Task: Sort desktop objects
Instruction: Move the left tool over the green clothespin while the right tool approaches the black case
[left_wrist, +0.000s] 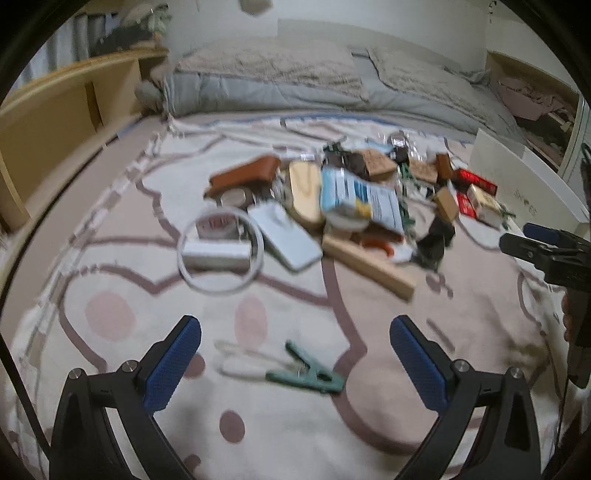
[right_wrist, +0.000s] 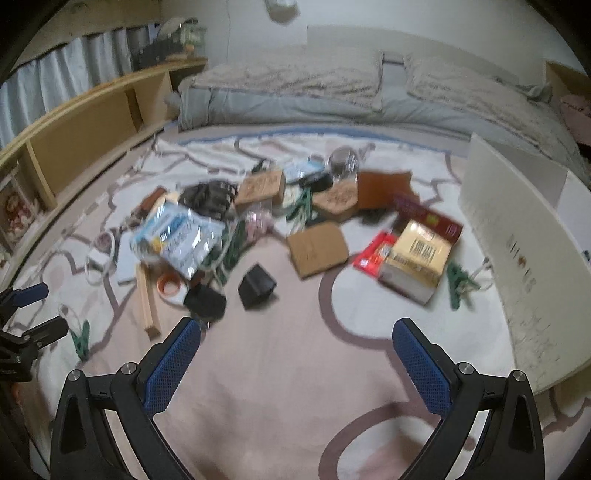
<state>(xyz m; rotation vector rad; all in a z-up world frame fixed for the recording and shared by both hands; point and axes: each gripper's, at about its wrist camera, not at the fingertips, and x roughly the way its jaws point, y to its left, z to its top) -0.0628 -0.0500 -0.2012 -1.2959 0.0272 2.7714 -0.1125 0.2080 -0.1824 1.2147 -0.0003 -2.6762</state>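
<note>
A heap of small objects lies on a pink and white blanket (left_wrist: 295, 424). In the left wrist view I see a green clip (left_wrist: 308, 373) between my open left gripper (left_wrist: 295, 358) fingers, a white charger with coiled cable (left_wrist: 218, 254), a white power bank (left_wrist: 290, 238), a wooden block (left_wrist: 369, 266), a blue-white packet (left_wrist: 364, 197) and a brown leather case (left_wrist: 245, 173). In the right wrist view my right gripper (right_wrist: 295, 362) is open and empty, short of a black box (right_wrist: 256, 286), a cardboard piece (right_wrist: 317, 249) and a yellow box (right_wrist: 417, 260).
A white storage box (right_wrist: 524, 258) stands at the right. A folded grey duvet (right_wrist: 332, 96) lies behind the heap. A wooden shelf (right_wrist: 85, 125) runs along the left. The right gripper shows at the right edge of the left wrist view (left_wrist: 546, 247).
</note>
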